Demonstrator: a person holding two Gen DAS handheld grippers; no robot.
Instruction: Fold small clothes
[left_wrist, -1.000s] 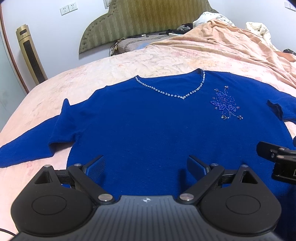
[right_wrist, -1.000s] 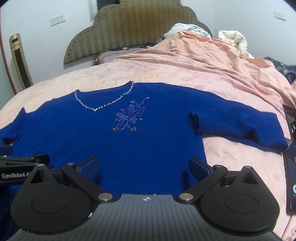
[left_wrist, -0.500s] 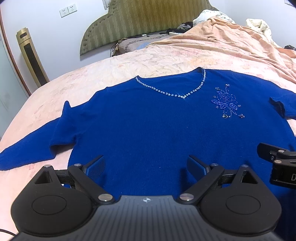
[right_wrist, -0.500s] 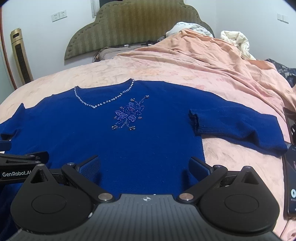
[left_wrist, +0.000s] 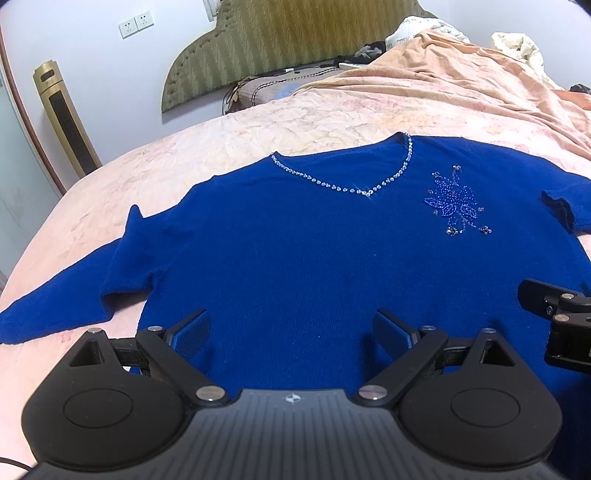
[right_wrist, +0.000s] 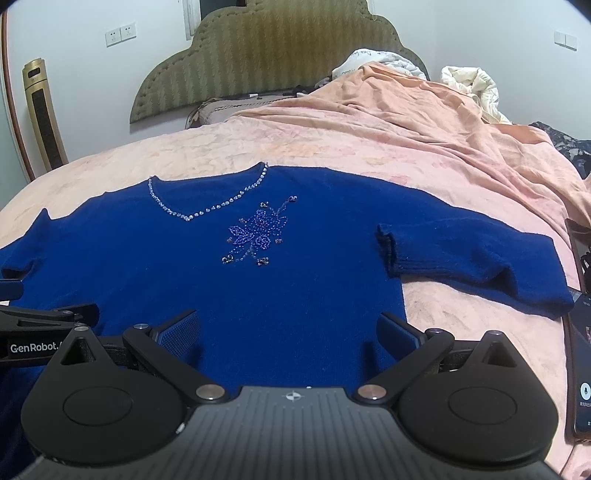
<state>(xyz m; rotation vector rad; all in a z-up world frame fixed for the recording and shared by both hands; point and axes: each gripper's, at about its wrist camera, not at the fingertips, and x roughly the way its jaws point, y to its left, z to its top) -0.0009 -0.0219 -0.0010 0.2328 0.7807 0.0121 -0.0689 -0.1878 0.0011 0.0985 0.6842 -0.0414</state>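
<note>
Phone (right_wrist: 583, 373) beside sweater (right_wrist: 258, 288): right view only.

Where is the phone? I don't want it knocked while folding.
In the right wrist view the phone lies at the far right edge on the bed, just past the sweater's right sleeve.

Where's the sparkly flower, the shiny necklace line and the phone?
beaded flower (right_wrist: 258, 236), right wrist view, on the petals at its middle.
rhinestone neckline (left_wrist: 365, 192), left wrist view, at the V's tip.
phone (right_wrist: 583, 398), right wrist view, on its lit screen.
</note>
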